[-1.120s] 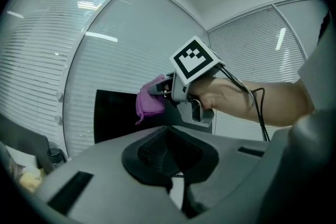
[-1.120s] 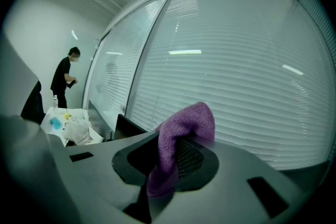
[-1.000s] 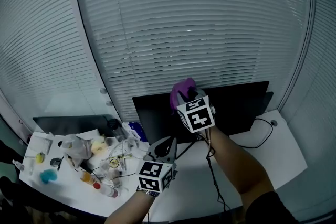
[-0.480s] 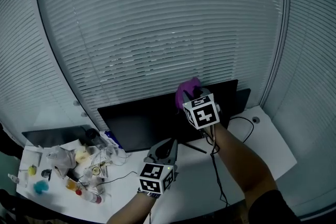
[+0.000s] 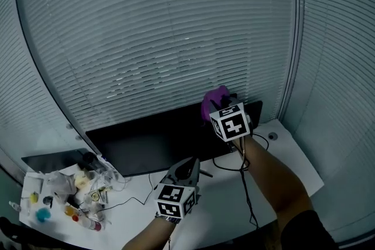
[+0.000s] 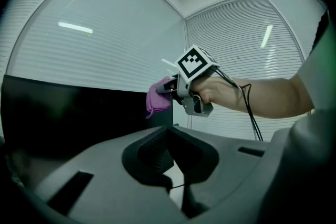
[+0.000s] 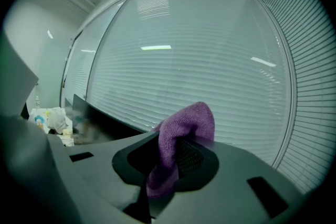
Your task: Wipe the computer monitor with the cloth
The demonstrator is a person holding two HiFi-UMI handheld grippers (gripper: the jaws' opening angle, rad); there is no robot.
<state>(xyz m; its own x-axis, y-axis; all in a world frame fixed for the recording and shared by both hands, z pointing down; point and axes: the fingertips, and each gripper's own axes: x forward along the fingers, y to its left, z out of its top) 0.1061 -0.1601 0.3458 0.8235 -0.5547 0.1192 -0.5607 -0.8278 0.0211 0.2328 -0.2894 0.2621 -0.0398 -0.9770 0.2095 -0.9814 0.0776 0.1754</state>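
at the monitor's top edge, toward its right end, the right gripper is clamped on the purple cloth; its own view shows the cloth bunched between the jaws and hanging down past them. a second ago the cloth sat nearer the middle of that edge, so it has travelled rightward along the dark screen. whether the cloth actually touches the bezel cannot be told. the left gripper still hangs low over the white desk in front of the screen, jaws drawn together with nothing between them, much as before. the clutter of small items at the desk's left end has slid further toward the left of the head view. a black cable trails along the right forearm. closed blinds fill the wall behind.
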